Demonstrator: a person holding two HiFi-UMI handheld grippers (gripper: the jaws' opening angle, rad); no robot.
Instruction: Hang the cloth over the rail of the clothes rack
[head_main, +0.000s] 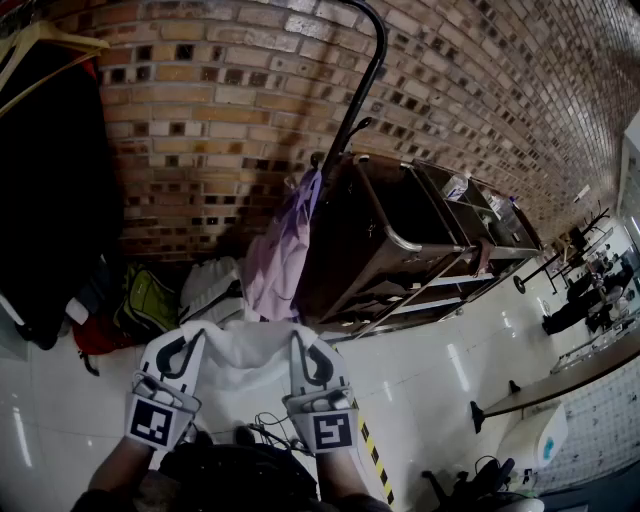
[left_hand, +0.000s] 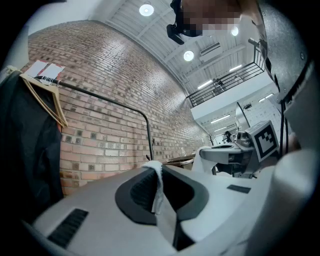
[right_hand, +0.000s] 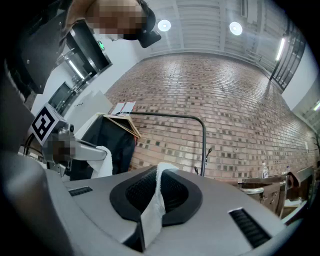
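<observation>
The left tool (left_hand: 157, 186) is closed narrowly on one edge of the white cloth (head_main: 246, 352). A thin fold of fabric is pinched between its dark pads (left_hand: 141, 191) and stands just above them. The right tool (right_hand: 159, 192) is closed in the same way on another edge of the cloth, and a strip of fabric runs down between its jaws.

In the head view, both tools are held side by side close to the body. The cloth is stretched between them and is clear of the rack.

Beyond the tools, the black rail (right_hand: 165, 115) of the clothes rack (head_main: 366, 80) is seen in front of a brick wall (head_main: 220, 110). The rail is well apart from the cloth. A wooden hanger (right_hand: 123, 125) carrying a dark garment (right_hand: 109, 147) hangs at the left end of the rail.

A purple garment (head_main: 285, 250) hangs beside the rack's upright, next to a dark brown trolley (head_main: 400, 235). A green bag (head_main: 150, 300) lies against the wall at the left. A yellow-and-black strip (head_main: 372, 450) is laid on the glossy white floor (head_main: 430, 385).
</observation>
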